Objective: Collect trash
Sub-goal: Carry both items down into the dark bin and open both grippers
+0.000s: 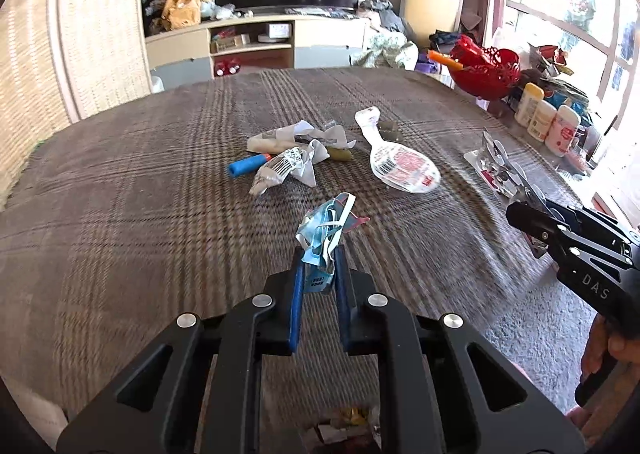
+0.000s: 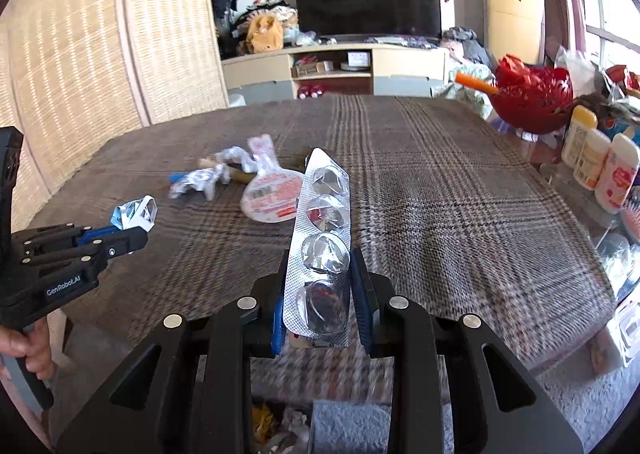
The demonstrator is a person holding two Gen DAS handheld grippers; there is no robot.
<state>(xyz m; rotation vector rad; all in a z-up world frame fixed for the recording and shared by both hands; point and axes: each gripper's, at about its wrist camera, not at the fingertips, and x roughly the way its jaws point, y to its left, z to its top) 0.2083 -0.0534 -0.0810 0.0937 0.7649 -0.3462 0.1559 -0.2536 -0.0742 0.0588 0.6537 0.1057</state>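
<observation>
Left gripper (image 1: pixel 318 262) found pinched on a crumpled blue-and-white wrapper (image 1: pixel 326 230), held clear above the plaid cloth (image 1: pixel 120 214); bulk of the wad standing up past the fingertips, a printed tail hanging down between the pads. Judged very light, soft and springy; likely to slip or unfold if pressure eases, so best gripped through the densest part of the crumple, not by a loose strip. Right gripper (image 2: pixel 318 290) found clamped on the edges of a silver blister pack (image 2: pixel 320 238), lower end between the pads, strip rising upright and slightly tilted. Four bubbles noted, foil torn and dented, apparently emptied. Judged light, thin and stiff across its width but prone to buckling or pivoting; smooth foil edges offering little friction, so hold near one end across the narrow width judged adequate for a short carry only. Remaining on the cloth, well apart from both grippers: white paper scraps (image 1: pixel 304 138), a crushed barcode wrapper (image 1: pixel 280 170), a blue tube (image 1: pixel 248 166) touching that heap, and a round spoon-shaped pouch (image 1: pixel 404 166) just beside. Litter visible low between the gripper arms in both views, possibly a bin; cannot tell.
</observation>
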